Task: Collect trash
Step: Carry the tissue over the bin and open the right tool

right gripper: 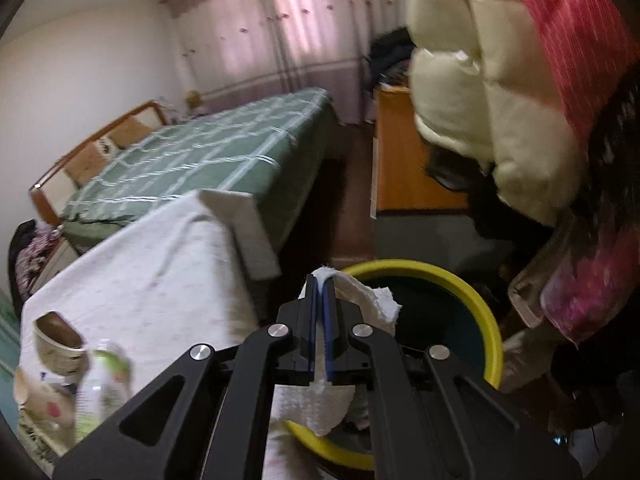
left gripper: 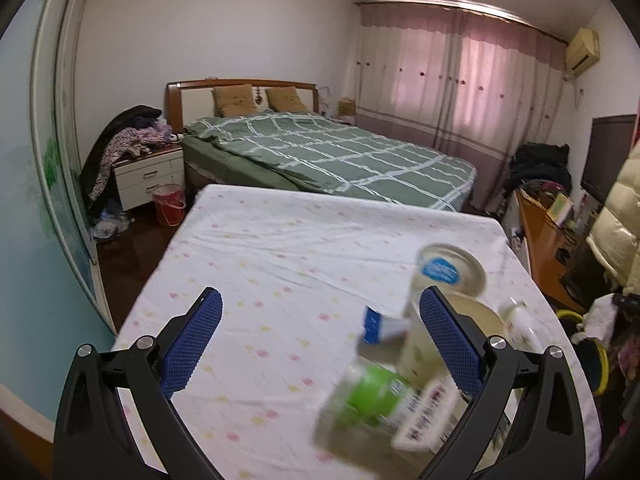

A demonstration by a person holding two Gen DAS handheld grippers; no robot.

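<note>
Your right gripper [right gripper: 320, 284] clamps a crumpled paper towel [right gripper: 372, 300] over the yellow-rimmed bin [right gripper: 486, 320] — undropped — while your left gripper [left gripper: 320, 312] gapes empty above the table's [left gripper: 280, 240] remaining bottle [left gripper: 368, 396], cups and wrappers.

Table [left gripper: 280, 248] near, bed [left gripper: 328, 152] beyond its far edge. Nightstand [left gripper: 148, 176] left of bed, small bucket [left gripper: 168, 204] on floor before it. Bottle [left gripper: 360, 396], cups [left gripper: 452, 272] and cartons crowd table's near right corner. Bin [right gripper: 486, 316] on floor right of table. Paper towel [right gripper: 372, 300] in right gripper [right gripper: 320, 284] over bin's near rim. Desk [right gripper: 400, 160] far right.
</note>
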